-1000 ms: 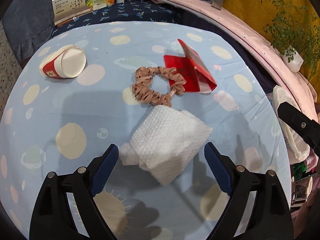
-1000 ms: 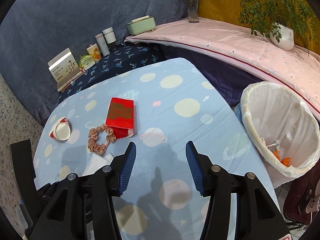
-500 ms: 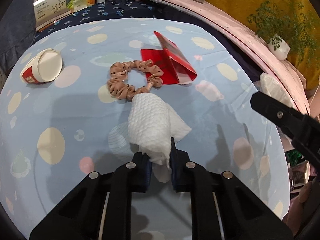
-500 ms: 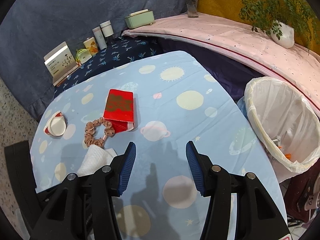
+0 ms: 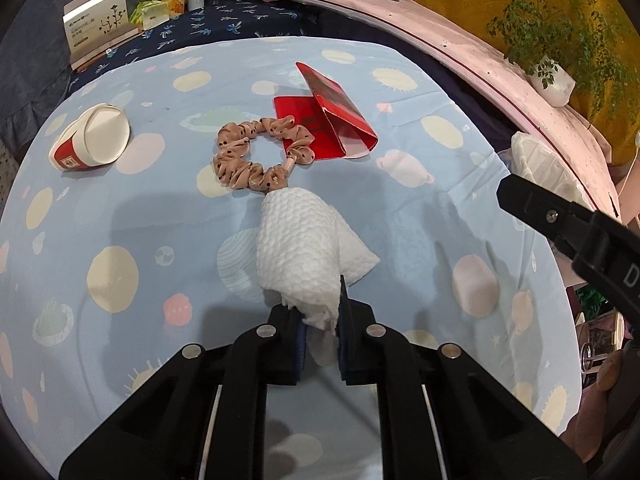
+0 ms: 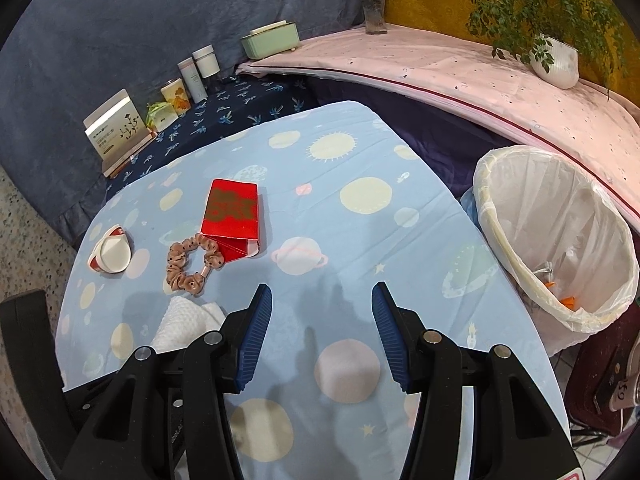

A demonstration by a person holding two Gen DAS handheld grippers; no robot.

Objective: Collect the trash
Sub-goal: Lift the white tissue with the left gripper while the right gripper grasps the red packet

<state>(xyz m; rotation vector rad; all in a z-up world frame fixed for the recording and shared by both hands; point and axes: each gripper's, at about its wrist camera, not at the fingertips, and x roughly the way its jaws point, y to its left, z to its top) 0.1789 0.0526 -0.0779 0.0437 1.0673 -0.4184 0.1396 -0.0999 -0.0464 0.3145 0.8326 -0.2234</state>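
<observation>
- The left gripper has its jaws closing on a white paper towel. The blue pads pinch the near, bunched end of the towel, and the rest fans out ahead of the fingers over the table.
- The paper towel sits just in front of a tan dotted scrunchie, with its far tip at the scrunchie's near edge.
- The scrunchie overlaps the near corner of a flattened red carton, which lies on the table with one flap raised.
- A red-and-white paper cup lies on its side, well to the left of the scrunchie, with its mouth facing the camera.
- The table carries a light blue planet-print cloth.
- The right gripper hovers over bare cloth with its jaws apart. Nothing is between the blue pads.
- In the right wrist view, a bin with a white liner stands just past the right edge of the table. Small orange scraps lie at its bottom.
- In the same view, the paper towel appears at the lower left, partly hidden behind the right gripper's left finger.
</observation>
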